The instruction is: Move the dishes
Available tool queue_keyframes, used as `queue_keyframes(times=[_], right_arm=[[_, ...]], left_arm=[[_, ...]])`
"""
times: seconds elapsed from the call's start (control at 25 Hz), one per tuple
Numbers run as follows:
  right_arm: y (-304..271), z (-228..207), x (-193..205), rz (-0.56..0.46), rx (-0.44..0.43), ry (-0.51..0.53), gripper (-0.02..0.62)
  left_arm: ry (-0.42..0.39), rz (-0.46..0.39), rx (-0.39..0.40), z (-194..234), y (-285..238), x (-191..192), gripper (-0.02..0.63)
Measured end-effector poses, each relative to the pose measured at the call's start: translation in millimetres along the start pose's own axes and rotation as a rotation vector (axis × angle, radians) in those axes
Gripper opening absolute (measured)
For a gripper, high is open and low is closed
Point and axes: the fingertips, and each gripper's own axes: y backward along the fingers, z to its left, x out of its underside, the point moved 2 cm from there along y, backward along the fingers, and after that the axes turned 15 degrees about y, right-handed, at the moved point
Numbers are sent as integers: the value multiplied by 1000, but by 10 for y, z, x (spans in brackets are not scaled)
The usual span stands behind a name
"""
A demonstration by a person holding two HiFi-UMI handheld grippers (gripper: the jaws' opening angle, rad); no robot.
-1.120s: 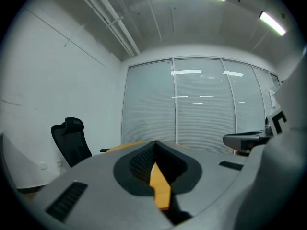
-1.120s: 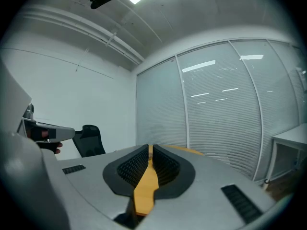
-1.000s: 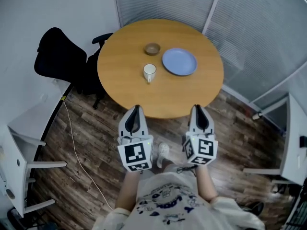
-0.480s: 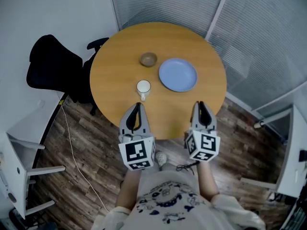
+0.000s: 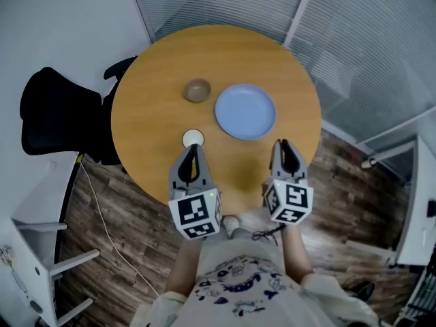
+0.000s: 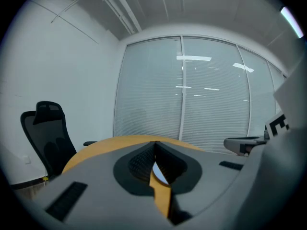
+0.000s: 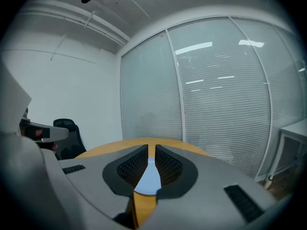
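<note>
On a round wooden table (image 5: 150, 114) lie a light blue plate (image 5: 245, 111), a small brown bowl (image 5: 197, 90) to its left, and a white cup (image 5: 193, 139) nearer to me. My left gripper (image 5: 193, 148) hovers over the table's near edge, its tips just short of the cup and partly hiding it. My right gripper (image 5: 281, 144) is held level with it, just short of the plate. Both are shut with nothing in them. In the right gripper view the blue plate (image 7: 147, 176) shows beyond the right gripper (image 7: 151, 146). The left gripper (image 6: 154, 143) has its jaw tips touching.
A black office chair (image 5: 51, 118) stands left of the table. White desks stand at the far left (image 5: 27, 251) and far right (image 5: 415, 203). A thin cable (image 5: 102, 210) runs over the wooden floor. Glass walls with blinds (image 5: 225, 2) close off the back.
The person has stepped up to the table: both grippers went from over the floor to over the table's near edge. The dishes have stayed where they were.
</note>
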Motion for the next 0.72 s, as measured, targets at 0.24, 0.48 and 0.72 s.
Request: queue_keyframes(times=[0.24,0.48,0.72], right_arm=[[-450,-164,113,78,58,-39,29],[-791,-312,323,167,85,-30,31],[-1056,-418,573,243,97,-38,59]], left_arm=[[22,86,87,-164,-657,62,3],[-10,197,140,-382,-1142,328,3],[25,310,127,-390,-1526,678,5]])
